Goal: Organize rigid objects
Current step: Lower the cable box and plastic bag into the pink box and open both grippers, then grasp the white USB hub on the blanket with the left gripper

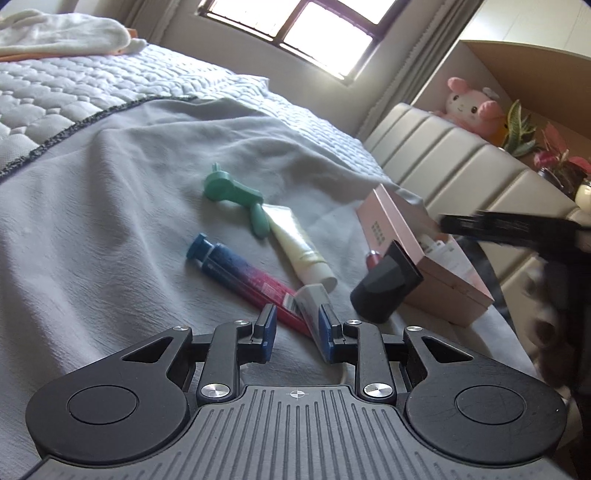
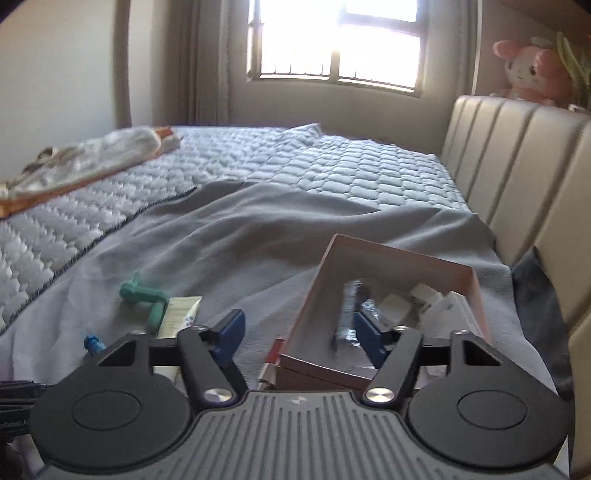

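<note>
Bed (image 2: 332, 162) w/ quilted mattress cover, grey blanket (image 1: 110, 221) spread over near part. On blanket: green plastic piece (image 1: 232, 195), cream tube (image 1: 299, 243) touching it, blue-red tube (image 1: 243, 277) just beside, black nozzle (image 1: 384, 291) against open pink box (image 1: 391, 229). Folded white cloth (image 1: 62, 33) on far mattress edge.

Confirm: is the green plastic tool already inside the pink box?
No. The green plastic tool lies on the grey blanket beside the cream tube, well apart from the pink box.
</note>
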